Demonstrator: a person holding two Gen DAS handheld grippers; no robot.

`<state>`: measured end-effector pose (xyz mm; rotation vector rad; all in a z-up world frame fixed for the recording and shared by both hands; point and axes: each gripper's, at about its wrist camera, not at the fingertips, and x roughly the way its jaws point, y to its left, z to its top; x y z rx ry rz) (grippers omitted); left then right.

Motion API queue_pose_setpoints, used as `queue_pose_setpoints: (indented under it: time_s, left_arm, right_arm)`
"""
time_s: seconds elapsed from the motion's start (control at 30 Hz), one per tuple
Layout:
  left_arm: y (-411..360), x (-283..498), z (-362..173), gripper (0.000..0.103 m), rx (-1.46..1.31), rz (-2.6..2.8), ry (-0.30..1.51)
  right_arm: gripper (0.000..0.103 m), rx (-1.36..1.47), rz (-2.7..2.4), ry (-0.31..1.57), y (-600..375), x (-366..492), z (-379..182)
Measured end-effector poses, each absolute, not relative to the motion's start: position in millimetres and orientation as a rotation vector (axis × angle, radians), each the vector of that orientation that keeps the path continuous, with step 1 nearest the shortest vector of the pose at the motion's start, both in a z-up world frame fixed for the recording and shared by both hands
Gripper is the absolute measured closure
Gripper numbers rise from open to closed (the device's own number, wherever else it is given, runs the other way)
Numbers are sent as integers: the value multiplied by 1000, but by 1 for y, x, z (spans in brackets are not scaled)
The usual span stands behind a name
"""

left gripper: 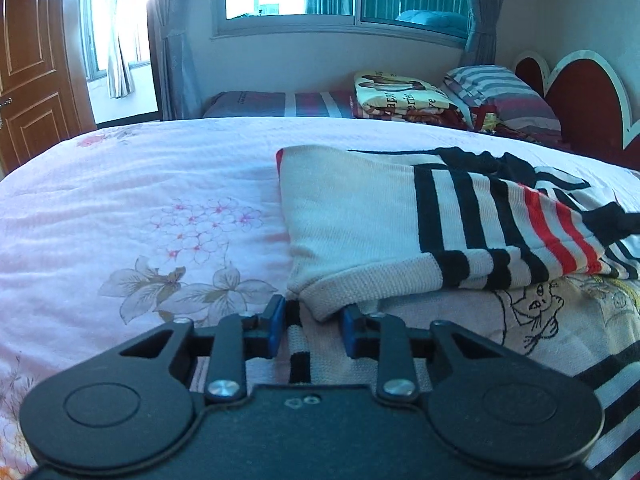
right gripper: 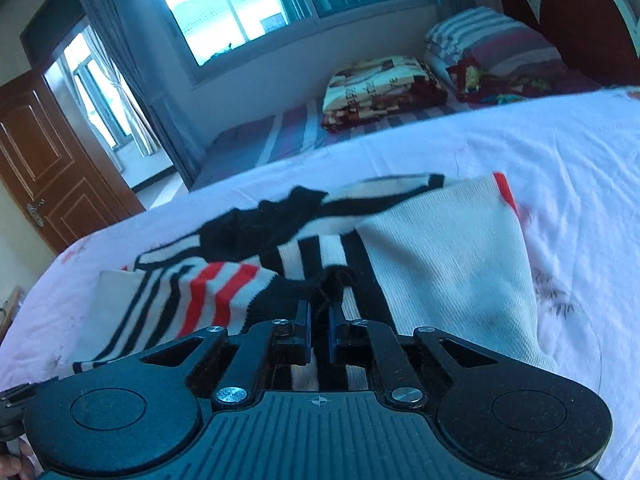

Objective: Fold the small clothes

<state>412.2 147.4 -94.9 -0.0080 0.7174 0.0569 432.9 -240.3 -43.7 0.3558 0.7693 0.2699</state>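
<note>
We see the striped sweater (left gripper: 460,224) lying partly folded on the pink floral bedspread (left gripper: 140,200), filling our left view from twelve to three o'clock. Our left gripper (left gripper: 310,322) stands with its jaws apart around a cream cuff. Our right gripper (right gripper: 319,322) is clamped on a dark bunch of the sweater at twelve o'clock.

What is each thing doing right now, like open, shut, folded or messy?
Left gripper: open, cream cuff between its fingers.
Right gripper: shut on the sweater's black knit edge.
Cream knit sweater with black and red stripes: partly folded, rumpled, on the bed.
Brown wooden door: open.
Cartoon-print blanket: folded.
</note>
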Motion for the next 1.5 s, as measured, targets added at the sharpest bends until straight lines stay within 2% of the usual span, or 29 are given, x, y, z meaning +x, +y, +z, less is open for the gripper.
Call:
queue_pose_setpoints:
  time_s: [0.2, 0.4, 0.43, 0.57, 0.7, 0.87, 1.03, 1.27, 1.33, 1.43, 1.5]
  left_arm:
    - [149, 412, -96, 75, -1, 43, 726]
    - [150, 411, -92, 73, 24, 11, 759]
    - [153, 406, -89, 70, 26, -5, 760]
    - [161, 385, -62, 69, 8, -51, 688]
    - [139, 413, -59, 69, -17, -104, 670]
    - [118, 444, -97, 69, -14, -149, 747]
    - [124, 461, -81, 68, -7, -172, 730]
    - [117, 529, -78, 67, 19, -135, 705]
    - [124, 546, -88, 67, 3, -114, 735]
    - [146, 553, -103, 58, -70, -138, 745]
    - [160, 548, -104, 58, -123, -164, 735]
  right_arm:
    - [96, 347, 261, 764, -242, 423, -44]
    - [95, 353, 236, 838, -244, 424, -58]
    - [95, 357, 230, 830, -247, 422, -53]
    - [95, 377, 244, 736, -259, 407, -30]
    - [95, 357, 271, 729, -245, 421, -31]
    - [97, 291, 247, 828, -232, 434, -59]
    - [96, 330, 269, 758, -227, 443, -38]
    - [96, 358, 412, 770, -152, 500, -42]
    - [96, 352, 447, 798, -135, 513, -51]
    - [97, 310, 446, 820, -123, 522, -73]
    - [102, 345, 445, 814, -129, 519, -77]
